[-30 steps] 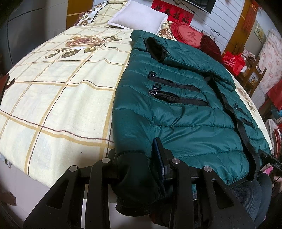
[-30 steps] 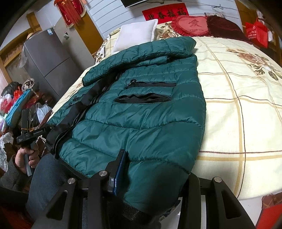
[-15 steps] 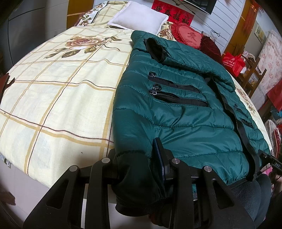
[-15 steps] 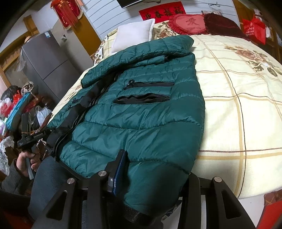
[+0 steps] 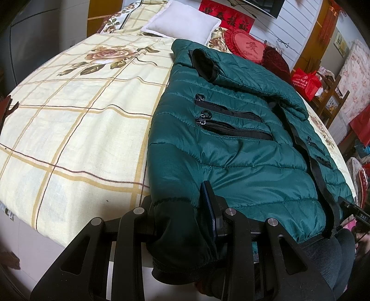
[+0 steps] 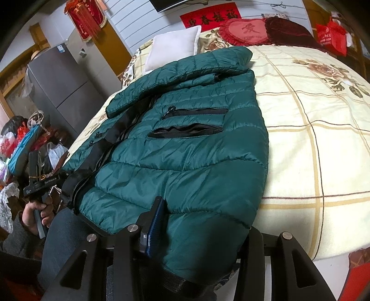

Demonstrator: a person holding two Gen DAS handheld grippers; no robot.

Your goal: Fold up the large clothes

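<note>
A dark green padded jacket [image 5: 242, 143] lies front up on the bed, sleeves folded across the chest, collar toward the pillows; it also shows in the right wrist view [image 6: 192, 148]. My left gripper [image 5: 180, 215] is shut on the jacket's bottom hem at its left corner, which hangs over the bed's near edge. My right gripper [image 6: 203, 229] is shut on the hem at the right corner. Each gripper's far finger is hidden under the fabric. The left gripper's body [image 6: 44, 183] shows in the right wrist view.
The bed [image 5: 76, 129] has a cream checked sheet with roses. A white pillow [image 5: 182, 22], a red heart cushion [image 5: 248, 47] and a dark red cushion lie at the head. A grey fridge [image 6: 62, 85] and bags stand to the left; a red bag [image 6: 331, 38] to the right.
Almost nothing has moved. Both grippers stay shut on the hem; the right wrist view shifts slightly, as if the gripper dipped a little.
</note>
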